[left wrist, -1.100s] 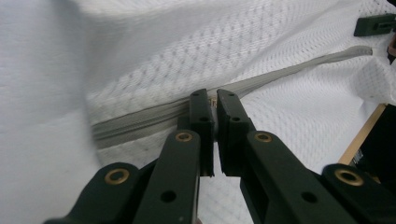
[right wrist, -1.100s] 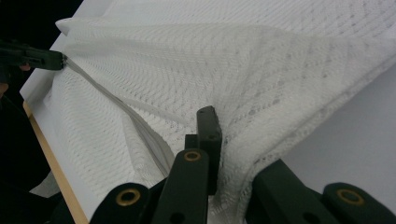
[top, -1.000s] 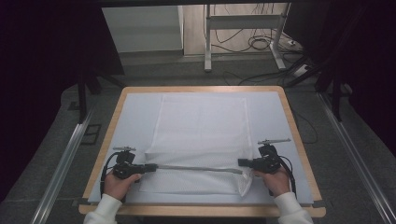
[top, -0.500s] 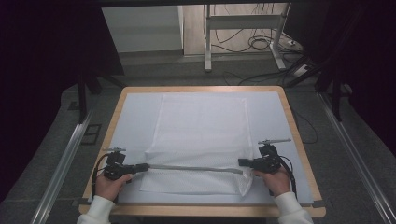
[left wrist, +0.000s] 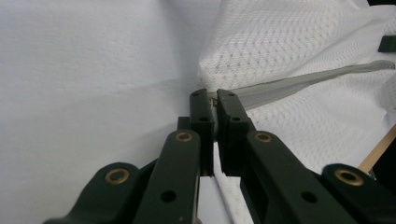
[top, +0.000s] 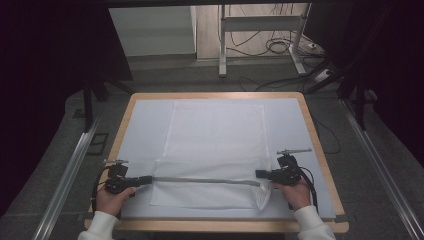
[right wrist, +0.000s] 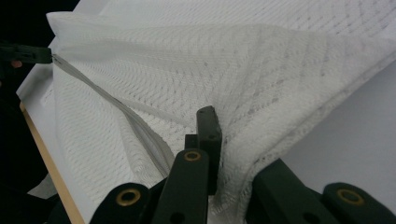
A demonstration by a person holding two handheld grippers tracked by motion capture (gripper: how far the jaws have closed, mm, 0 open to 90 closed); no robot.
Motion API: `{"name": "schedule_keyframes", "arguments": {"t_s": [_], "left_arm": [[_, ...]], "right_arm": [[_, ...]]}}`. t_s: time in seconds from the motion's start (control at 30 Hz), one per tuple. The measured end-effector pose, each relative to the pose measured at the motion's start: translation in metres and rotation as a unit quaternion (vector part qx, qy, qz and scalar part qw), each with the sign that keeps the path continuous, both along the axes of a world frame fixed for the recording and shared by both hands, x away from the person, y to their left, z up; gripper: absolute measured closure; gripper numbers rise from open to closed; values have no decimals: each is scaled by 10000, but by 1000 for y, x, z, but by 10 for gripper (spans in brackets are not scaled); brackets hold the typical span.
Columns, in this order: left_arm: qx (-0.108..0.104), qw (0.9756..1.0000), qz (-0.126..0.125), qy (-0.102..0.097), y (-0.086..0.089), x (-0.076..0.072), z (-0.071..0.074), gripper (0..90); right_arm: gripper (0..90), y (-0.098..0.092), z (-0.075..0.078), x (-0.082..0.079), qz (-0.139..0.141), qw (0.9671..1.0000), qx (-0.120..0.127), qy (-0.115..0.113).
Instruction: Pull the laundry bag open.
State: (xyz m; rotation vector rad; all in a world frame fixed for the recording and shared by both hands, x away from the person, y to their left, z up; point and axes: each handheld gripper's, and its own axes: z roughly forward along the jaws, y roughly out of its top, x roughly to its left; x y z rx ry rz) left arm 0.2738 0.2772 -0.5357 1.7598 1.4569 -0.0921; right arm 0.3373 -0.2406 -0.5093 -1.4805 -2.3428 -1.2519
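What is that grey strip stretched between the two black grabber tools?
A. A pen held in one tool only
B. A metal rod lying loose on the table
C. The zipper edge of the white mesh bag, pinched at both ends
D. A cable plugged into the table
C: the grey zipper strip is sewn along the white mesh bag, with the left gripper closed on one end and the right gripper pinching the bag's other corner.

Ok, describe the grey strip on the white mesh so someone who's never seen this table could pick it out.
Start at the wooden-edged table with its pale cover, then find the white mesh bag lying on it. Near the bag's front edge, the grey zipper strip runs between the left gripper and right gripper, the only dull grey line on white netting.
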Motion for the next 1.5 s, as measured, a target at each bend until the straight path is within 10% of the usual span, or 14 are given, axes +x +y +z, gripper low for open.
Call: {"name": "schedule_keyframes", "arguments": {"t_s": [0.07, 0.7, 0.97, 1.17, 1.5], "left_arm": [[313, 9995, -4, -4, -2, 1, -2, 868], [292, 9993, 91, -196, -5, -2, -1, 847], [447, 9978, 57, -489, -14, -7, 7, 548], [656, 9928, 55, -1005, -22, -12, 20, 370], [800, 9854, -38, -1500, -33, -10, 31, 295]], "right_arm": [[885, 1, 0, 0, 30, 10000, -16, 1], [815, 0, 1, -2, -7, 9997, -149, -175], [558, -5, 6, -6, -156, 9992, -154, -329], [292, -13, 15, -14, -559, 9955, -501, -584], [224, -51, 24, -30, -722, 9885, -572, -1196]]}}
